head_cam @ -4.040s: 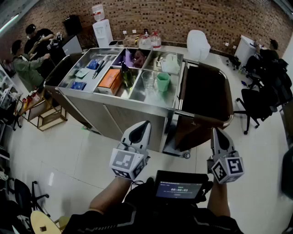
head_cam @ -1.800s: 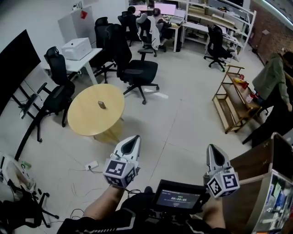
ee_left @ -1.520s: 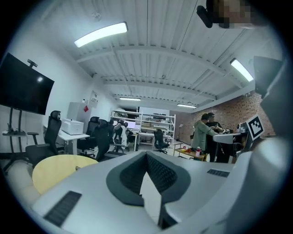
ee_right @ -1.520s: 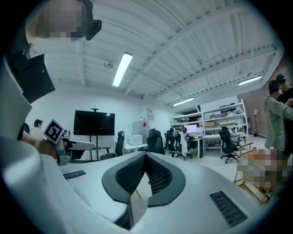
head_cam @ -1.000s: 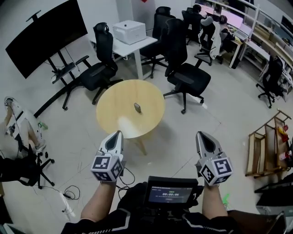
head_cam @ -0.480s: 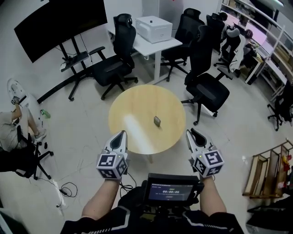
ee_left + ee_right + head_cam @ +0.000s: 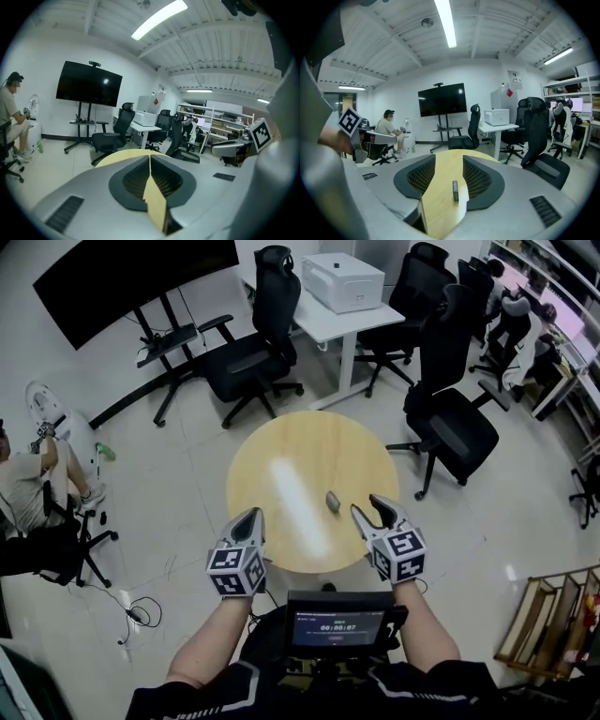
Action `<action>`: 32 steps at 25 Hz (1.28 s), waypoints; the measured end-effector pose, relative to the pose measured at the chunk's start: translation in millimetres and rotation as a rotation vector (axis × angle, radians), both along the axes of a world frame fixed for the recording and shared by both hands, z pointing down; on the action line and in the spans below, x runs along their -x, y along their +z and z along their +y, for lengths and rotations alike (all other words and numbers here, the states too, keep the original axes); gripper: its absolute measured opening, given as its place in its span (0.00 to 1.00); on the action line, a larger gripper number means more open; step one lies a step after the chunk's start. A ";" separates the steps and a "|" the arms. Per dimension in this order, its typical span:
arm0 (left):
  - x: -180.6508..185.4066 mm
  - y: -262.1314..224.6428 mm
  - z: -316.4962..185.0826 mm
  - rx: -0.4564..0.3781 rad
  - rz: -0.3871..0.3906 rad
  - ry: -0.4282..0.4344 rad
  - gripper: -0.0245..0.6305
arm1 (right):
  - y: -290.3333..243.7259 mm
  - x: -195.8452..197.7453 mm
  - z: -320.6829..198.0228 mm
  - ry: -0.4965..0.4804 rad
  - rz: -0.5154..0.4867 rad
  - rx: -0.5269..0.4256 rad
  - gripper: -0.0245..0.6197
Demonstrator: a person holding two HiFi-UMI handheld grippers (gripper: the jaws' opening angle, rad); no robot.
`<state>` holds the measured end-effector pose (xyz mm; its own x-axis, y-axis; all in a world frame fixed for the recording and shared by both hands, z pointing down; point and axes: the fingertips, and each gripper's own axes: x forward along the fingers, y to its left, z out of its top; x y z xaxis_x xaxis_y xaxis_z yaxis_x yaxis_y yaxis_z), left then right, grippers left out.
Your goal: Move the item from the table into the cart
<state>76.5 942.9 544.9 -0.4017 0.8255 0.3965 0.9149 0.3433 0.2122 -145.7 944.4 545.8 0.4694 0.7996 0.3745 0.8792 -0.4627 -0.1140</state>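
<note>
- since half a second ago the round pale wooden table (image 7: 281, 451) has drawn closer in the head view, and the right gripper (image 7: 373, 513) has swung in over its near edge toward the small grey oblong item (image 7: 333, 500).
- the item lies on the table's near right part, at about 10 o'clock from the right gripper's tips and close to them; from the left gripper (image 7: 249, 519) it sits at 2 o'clock and farther off, so the right hand is nearer.
- in the right gripper view the item (image 7: 455, 191) is framed between the jaws but ahead of them and untouched, its long axis running 12 to 6.
- the right gripper (image 7: 449, 161) is empty, its jaws opening, reaching low over the tabletop.
- the left gripper (image 7: 150, 157) has its jaws pressed together on nothing, level at the table's near edge.
</note>
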 end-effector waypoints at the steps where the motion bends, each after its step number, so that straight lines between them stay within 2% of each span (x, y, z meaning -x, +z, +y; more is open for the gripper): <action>1: 1.0 3.7 10.6 -0.001 -0.003 -0.017 0.06 | 7.8 0.8 13.4 -0.007 0.010 -0.012 0.32; 5: -0.8 26.9 50.1 -0.033 0.016 -0.029 0.06 | 46.9 -9.3 56.4 -0.048 -0.032 -0.081 0.32; 9: 4.9 60.6 80.7 -0.027 -0.013 0.058 0.08 | 84.3 -33.3 86.0 -0.095 -0.039 -0.186 0.32; 13: 0.3 104.2 97.2 -0.117 0.007 0.081 0.08 | 129.9 -54.7 106.6 -0.124 -0.120 -0.273 0.33; 14: -3.3 113.4 101.8 -0.138 0.012 0.076 0.11 | 143.1 -58.5 111.6 -0.125 -0.150 -0.295 0.41; 15: -6.4 123.0 106.3 -0.158 0.018 0.072 0.12 | 156.3 -61.3 116.8 -0.122 -0.176 -0.315 0.43; 19: -4.3 163.4 118.4 -0.236 0.053 0.085 0.12 | 206.7 -60.2 132.6 -0.094 -0.231 -0.385 0.43; 25: 3.9 203.6 117.0 -0.325 0.074 0.084 0.12 | 252.5 -53.2 141.5 -0.063 -0.249 -0.462 0.43; 32: 2.0 216.7 119.0 -0.337 0.072 0.119 0.12 | 282.5 -57.5 151.2 -0.048 -0.226 -0.519 0.38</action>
<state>74.5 1061.9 761.7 -0.4485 0.5927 0.6690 0.8894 0.3704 0.2681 -88.2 1095.7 828.2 0.3638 0.4639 0.8077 0.8873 -0.4366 -0.1488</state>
